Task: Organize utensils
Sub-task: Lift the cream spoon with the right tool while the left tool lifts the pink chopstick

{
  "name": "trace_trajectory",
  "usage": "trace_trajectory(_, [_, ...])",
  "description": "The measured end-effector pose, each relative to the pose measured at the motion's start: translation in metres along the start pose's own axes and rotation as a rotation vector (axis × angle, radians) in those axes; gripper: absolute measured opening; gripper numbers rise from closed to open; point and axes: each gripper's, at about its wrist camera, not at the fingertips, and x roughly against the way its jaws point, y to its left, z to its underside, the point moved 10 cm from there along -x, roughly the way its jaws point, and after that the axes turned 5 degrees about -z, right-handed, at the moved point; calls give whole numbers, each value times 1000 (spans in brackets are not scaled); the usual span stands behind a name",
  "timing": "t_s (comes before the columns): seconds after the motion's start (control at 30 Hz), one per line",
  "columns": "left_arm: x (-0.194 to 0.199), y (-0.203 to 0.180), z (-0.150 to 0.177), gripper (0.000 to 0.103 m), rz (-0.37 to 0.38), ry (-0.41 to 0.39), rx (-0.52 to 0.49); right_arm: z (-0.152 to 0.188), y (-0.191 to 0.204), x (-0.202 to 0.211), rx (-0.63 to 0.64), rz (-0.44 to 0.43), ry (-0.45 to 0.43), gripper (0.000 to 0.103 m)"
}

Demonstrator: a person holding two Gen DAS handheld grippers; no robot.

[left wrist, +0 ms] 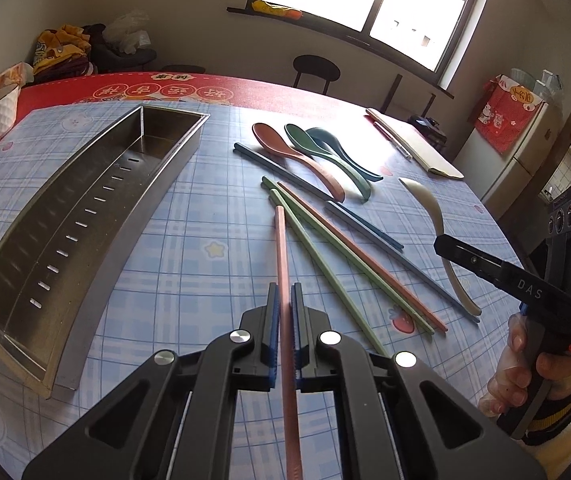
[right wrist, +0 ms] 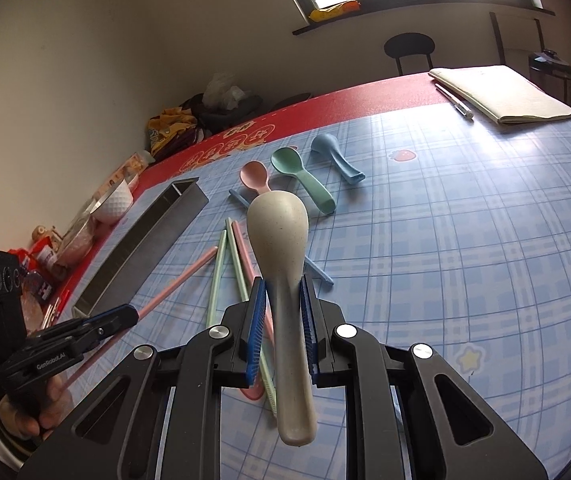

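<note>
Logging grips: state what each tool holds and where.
The left tool grips a pink chopstick around mid-length. The right tool grips the cream spoon by its handle, just below the bowl.

The bench [left wrist: 189,248] is covered by a pale blue plaid cloth printed with strawberries and stars, over a red cloth with white characters. A steel-grey tray [left wrist: 97,184] with a row of slots is seen on it. A pink chopstick [left wrist: 283,264] is clamped in the black, blue-padded left gripper [left wrist: 284,300]. A cream, speckled spoon [right wrist: 279,240] is clamped in the right gripper [right wrist: 283,300]. Pink [right wrist: 254,176], green [right wrist: 301,176] and blue [right wrist: 335,156] spoons are seen, with green chopsticks [left wrist: 317,256].
</note>
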Motion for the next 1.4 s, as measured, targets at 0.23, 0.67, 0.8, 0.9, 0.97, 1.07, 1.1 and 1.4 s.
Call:
trace_trajectory(0.23, [-1, 1, 6, 5, 18, 53, 23, 0, -1, 1, -7, -5, -7, 18])
trace_trajectory(0.67, [19, -4, -14, 5, 6, -6, -13, 2, -1, 2, -6, -10, -4, 18])
trace_trajectory(0.8, [6, -4, -4, 5, -22, 43, -37, 3, 0, 1, -2, -11, -2, 18])
trace_trajectory(0.9, [-3, -2, 4, 5, -25, 71, -38, 3, 1, 1, -2, -14, -5, 18])
trace_trajectory(0.97, [-5, -2, 6, 5, -28, 81, -46, 3, 0, 1, -4, -15, -4, 18])
trace_trajectory(1.07, [-14, -3, 15, 5, -40, 135, -75, 4, 2, 0, -1, -20, -3, 18])
trace_trajectory(1.1, [-18, -4, 19, 5, -43, 158, -89, 4, 2, 0, 2, -21, -3, 18])
trace_trajectory(1.4, [-40, -6, 21, 8, -120, 235, -199, 3, 1, 3, -8, -40, -14, 18])
